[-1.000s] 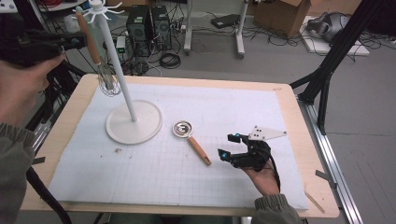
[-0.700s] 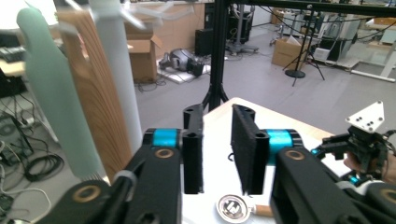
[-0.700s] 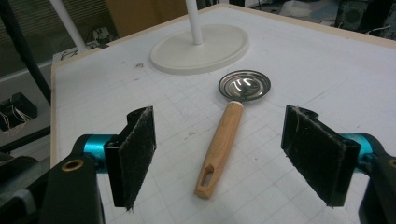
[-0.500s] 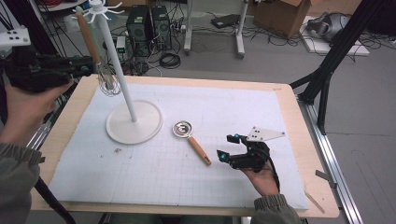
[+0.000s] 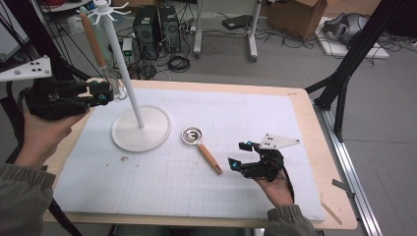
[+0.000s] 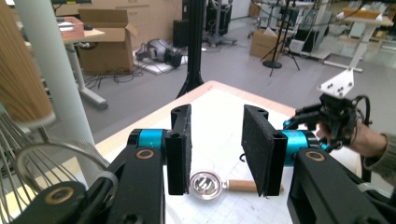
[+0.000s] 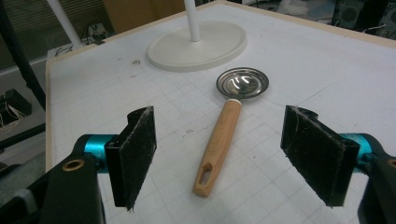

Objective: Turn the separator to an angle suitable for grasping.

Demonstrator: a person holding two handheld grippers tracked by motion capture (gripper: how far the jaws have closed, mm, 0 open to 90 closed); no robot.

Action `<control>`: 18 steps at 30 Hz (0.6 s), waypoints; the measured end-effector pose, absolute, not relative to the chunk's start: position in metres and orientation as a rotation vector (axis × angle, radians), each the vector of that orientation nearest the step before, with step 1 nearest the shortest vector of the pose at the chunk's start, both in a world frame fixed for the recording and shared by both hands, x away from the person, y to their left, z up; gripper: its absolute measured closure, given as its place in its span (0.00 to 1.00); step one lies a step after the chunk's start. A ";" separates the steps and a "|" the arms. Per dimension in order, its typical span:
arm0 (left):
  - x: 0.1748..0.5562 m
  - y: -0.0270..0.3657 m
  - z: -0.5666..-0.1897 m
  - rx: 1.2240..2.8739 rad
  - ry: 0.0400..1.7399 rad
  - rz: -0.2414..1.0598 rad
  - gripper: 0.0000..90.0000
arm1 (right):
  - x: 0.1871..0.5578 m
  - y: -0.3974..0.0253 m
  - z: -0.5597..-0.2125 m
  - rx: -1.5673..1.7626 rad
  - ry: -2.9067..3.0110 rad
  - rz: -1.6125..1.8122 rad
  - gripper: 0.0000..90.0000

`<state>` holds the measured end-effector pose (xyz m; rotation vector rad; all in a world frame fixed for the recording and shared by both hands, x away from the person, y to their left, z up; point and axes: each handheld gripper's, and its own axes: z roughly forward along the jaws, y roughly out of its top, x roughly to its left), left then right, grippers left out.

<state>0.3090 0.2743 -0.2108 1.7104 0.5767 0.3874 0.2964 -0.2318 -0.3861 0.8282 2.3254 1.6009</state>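
The right gripper view looks along the right claw [image 7: 217, 158], whose two black padded jaws stand spread wide with nothing between them. Just ahead of the jaws, centred in the gap between them, a small ladle [image 7: 227, 130] lies flat on the white gridded tabletop [image 7: 327, 70]. Its wooden handle points back toward the claw and its shiny metal bowl lies at the far end. Beyond the bowl sits the round white base of a hanging stand [image 7: 198, 44], its pole rising out of the top of the picture.

The left gripper view looks along the left claw [image 6: 217, 149], held well above the tabletop. Its jaws are parted by a moderate gap and grip nothing. Close on this claw's left are the wire loops of a whisk [image 6: 28, 163] and its wooden handle, hanging beside the stand's white pole. Below and beyond the gap lies the ladle, and farther off to the right a hand holds the right claw.

In the high view, the left claw [image 5: 101, 93] hovers next to the whisk [image 5: 115, 86] hanging from the stand [image 5: 125, 73]. The right claw [image 5: 241, 155] rests low near the tabletop's front edge, just beside the handle end of the ladle [image 5: 201, 145].
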 end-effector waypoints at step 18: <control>0.290 0.264 -0.258 1.750 0.570 0.352 0.55 | 0.294 -0.221 -0.388 0.825 2.357 1.570 0.32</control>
